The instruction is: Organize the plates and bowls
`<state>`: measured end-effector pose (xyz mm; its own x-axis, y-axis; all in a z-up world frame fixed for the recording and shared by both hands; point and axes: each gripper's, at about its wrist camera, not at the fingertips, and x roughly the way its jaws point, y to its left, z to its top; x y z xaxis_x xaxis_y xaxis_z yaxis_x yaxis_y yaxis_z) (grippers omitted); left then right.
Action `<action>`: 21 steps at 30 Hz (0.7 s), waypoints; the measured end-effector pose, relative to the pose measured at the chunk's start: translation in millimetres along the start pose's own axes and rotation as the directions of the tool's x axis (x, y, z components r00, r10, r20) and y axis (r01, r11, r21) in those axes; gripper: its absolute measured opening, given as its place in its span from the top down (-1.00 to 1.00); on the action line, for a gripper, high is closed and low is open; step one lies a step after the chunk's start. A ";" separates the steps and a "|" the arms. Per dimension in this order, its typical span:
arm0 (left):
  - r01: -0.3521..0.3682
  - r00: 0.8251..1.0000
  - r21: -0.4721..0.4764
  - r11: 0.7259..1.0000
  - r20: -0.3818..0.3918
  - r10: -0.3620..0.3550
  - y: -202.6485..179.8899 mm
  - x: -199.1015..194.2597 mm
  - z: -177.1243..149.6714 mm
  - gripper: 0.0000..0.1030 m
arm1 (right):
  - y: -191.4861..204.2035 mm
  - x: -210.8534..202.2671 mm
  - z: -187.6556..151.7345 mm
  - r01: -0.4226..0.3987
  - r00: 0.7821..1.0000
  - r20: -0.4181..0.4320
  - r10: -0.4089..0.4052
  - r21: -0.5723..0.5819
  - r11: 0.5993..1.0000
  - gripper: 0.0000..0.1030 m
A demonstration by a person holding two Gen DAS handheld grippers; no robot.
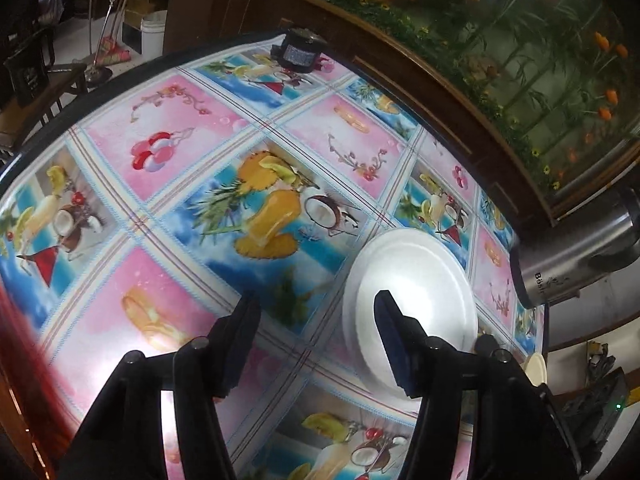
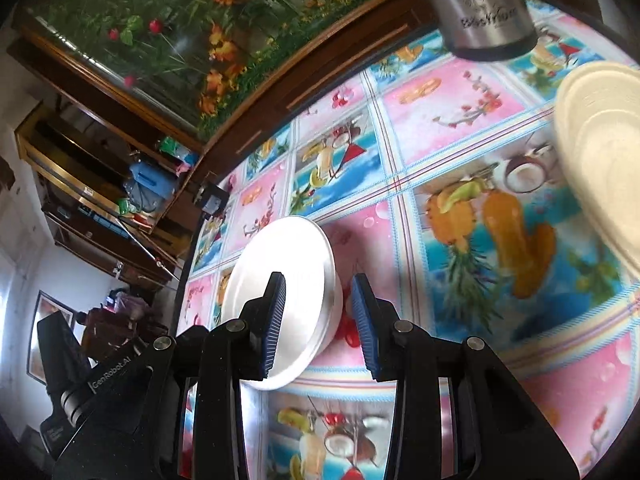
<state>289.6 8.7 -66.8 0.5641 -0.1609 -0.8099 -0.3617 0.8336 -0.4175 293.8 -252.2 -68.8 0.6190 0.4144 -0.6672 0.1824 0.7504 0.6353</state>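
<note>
A white bowl (image 1: 416, 280) rests on the fruit-print tablecloth (image 1: 180, 184). In the left wrist view my left gripper (image 1: 317, 300) hangs open just above the bowl's left rim, its right finger in front of the bowl, and the pads touch nothing. In the right wrist view the same white bowl (image 2: 280, 264) lies under my right gripper (image 2: 320, 312). That gripper's jaws stand apart astride the bowl's right edge, and tablecloth shows between the rim and the right pad. A cream plate (image 2: 600, 152) sits at the far right, blurred. A sliver of the cream plate (image 1: 536, 368) shows beside my left gripper.
A steel flask (image 1: 568, 272) lies near the table's far edge, beyond the bowl; the right wrist view has the flask (image 2: 488, 12) at the top. A small black box (image 1: 298, 50) stands at the far table edge. A wood-framed flower panel (image 1: 520, 60) runs behind the table.
</note>
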 end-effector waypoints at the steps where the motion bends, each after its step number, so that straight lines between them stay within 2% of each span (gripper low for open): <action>1: 0.003 1.000 -0.001 1.000 -0.001 -0.003 -1.7 3.4 -0.1 -0.15 | -1.0 5.3 1.2 0.006 1.000 -0.009 -0.006 0.006 1.000 0.34; 8: 0.007 1.000 0.013 1.000 -0.004 -0.007 -2.0 18.1 -1.2 -0.15 | -5.9 28.7 0.8 0.003 0.999 -0.050 -0.002 0.029 1.000 0.33; 13: 0.011 1.000 0.042 0.999 -0.030 -0.010 -1.0 30.0 -3.2 -0.06 | -4.0 31.7 -0.5 0.015 0.999 -0.032 -0.015 0.006 1.000 0.34; 14: 0.013 0.999 0.052 0.999 -0.034 -0.011 -1.6 31.9 -4.1 0.05 | -4.7 33.2 -0.9 0.016 0.999 -0.036 -0.015 0.005 1.000 0.34; 15: 0.015 0.999 0.061 0.998 -0.035 -0.013 -2.5 32.6 -4.7 0.29 | -5.4 34.2 -1.1 0.015 0.999 -0.038 -0.015 0.008 1.000 0.37; 16: 0.025 0.999 0.067 0.997 -0.038 -0.023 -3.1 33.1 -4.9 0.37 | -6.4 35.1 -1.6 0.017 0.999 -0.041 -0.017 0.011 1.000 0.50; 18: 0.029 0.999 0.088 0.996 -0.036 -0.026 -5.8 31.2 -6.1 0.48 | -6.6 34.3 -2.1 0.012 0.999 -0.035 -0.012 0.008 1.000 0.54; 19: 0.034 0.999 0.099 0.994 -0.037 -0.030 -7.8 30.1 -7.1 0.67 | -5.0 33.5 -2.5 0.011 0.999 -0.031 -0.011 0.001 1.000 0.63; 21: 0.038 0.999 0.117 0.992 -0.041 -0.034 -11.6 28.7 -8.9 0.84 | -0.1 32.0 -4.1 0.006 1.000 -0.024 -0.007 -0.019 1.000 0.72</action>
<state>303.5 -10.3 -88.9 0.5447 -0.2107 -0.8117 -0.2507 0.8827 -0.3974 310.4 -236.8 -91.8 0.5993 0.4216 -0.6805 0.1717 0.7625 0.6238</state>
